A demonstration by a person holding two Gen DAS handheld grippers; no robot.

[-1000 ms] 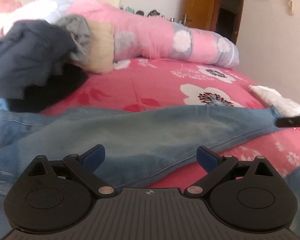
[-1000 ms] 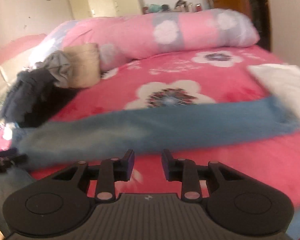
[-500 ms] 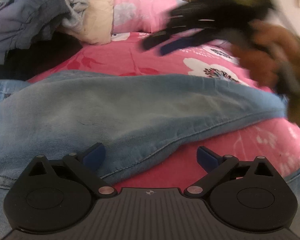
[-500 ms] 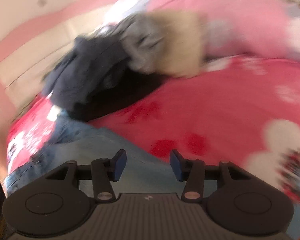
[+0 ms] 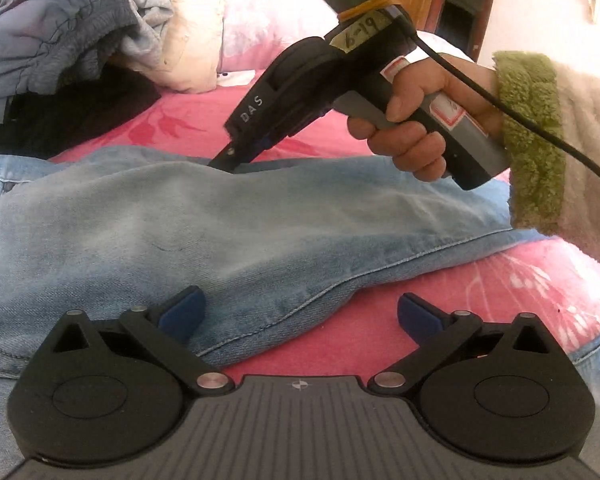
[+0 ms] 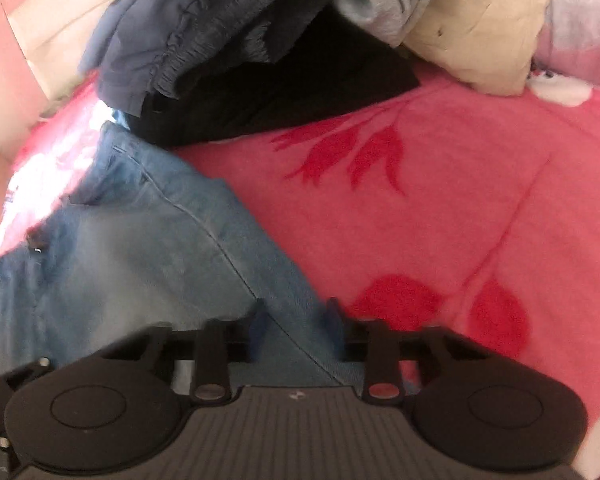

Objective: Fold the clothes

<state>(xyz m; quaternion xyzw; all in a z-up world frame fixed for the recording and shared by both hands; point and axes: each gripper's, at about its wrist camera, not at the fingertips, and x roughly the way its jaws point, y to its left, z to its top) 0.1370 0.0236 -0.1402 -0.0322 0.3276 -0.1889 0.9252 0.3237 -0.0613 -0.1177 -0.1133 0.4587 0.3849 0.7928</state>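
Jeans (image 5: 228,220): faded blue denim, matt, with stitched seams. Bedcover (image 6: 440,200), right of the frame: pink fleecy cloth, soft nap, red leaf print. Heap of clothes (image 6: 204,40), upper left: grey-blue woven cloth with a gathered elastic band, over black cloth and grey knit. Left hand-held gripper (image 5: 300,312): matt black plastic arms, ribbed grey body, bright metal pivot pins, blue pads. Sleeve (image 5: 536,136), right edge: green looped pile cuff on cream fleece.
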